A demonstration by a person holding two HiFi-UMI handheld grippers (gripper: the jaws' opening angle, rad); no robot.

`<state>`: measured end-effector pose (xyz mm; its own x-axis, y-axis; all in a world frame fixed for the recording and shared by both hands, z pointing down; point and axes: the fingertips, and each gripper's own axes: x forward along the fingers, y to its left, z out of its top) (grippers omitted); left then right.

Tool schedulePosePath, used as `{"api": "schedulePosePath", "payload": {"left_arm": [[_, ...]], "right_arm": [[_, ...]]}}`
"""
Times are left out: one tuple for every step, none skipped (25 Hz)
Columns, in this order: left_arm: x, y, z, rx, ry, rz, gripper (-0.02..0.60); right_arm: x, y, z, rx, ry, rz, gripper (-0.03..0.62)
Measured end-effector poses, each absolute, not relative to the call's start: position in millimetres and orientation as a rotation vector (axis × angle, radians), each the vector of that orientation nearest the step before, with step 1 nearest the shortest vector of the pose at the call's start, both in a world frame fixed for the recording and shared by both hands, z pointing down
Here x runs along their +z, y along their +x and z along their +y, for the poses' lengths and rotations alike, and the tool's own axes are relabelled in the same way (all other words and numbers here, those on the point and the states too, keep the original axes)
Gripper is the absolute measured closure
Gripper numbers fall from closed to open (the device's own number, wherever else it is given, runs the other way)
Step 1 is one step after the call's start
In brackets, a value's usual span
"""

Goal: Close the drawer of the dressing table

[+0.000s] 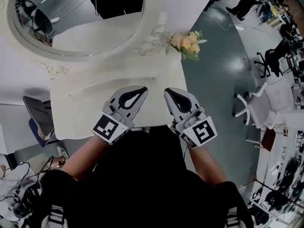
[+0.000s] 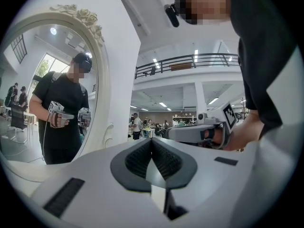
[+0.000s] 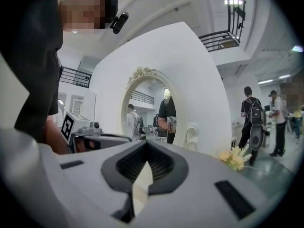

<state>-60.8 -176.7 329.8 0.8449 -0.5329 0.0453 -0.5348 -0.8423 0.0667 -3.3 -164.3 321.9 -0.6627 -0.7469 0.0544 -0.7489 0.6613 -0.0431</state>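
Left hand-held gripper (image 1: 143, 90) & right hand-held gripper (image 1: 167, 92) are hovering shut, empty, over desk (image 1: 80, 103); no drawer sticking out, prob. already closed.

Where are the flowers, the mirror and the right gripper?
flowers (image 1: 186, 42): head view, on the yellow blooms.
mirror (image 1: 90, 34): head view, on the glass.
right gripper (image 1: 169, 93): head view, at its closed fingertips.
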Motion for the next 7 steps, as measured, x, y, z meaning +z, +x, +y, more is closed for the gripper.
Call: {"api": "schedulePosePath", "payload": {"left_arm": [[330.5, -60.2, -175.9, 0.022, 2.949, -0.843, 0.586], [331.9, -60.1, -175.7, 0.015, 2.952, -0.837, 0.586], [333.9, -60.5, -176.4, 0.016, 2.950, -0.837, 0.586], [336.0, -60.9, -177.6, 0.025, 2.944, -0.841, 0.586], [337.7, -61.3, -178.7, 0.038, 2.935, -0.845, 0.586], [338.9, -61.5, -179.9, 0.053, 2.924, -0.850, 0.586], [339.8, -61.6, -181.1, 0.070, 2.913, -0.856, 0.586]], "right_arm": [[322.1, -3.5, -164.5, 0.091, 1.275, -2.832, 0.592], [322.6, -3.9, -165.1, 0.086, 1.274, -2.829, 0.592], [323.2, -4.5, -165.9, 0.082, 1.274, -2.828, 0.592], [323.9, -4.9, -166.9, 0.082, 1.276, -2.827, 0.592], [324.5, -5.3, -167.6, 0.084, 1.277, -2.827, 0.592], [325.0, -5.7, -168.3, 0.088, 1.279, -2.828, 0.592], [325.4, -6.1, -168.8, 0.091, 1.281, -2.829, 0.592]]}}
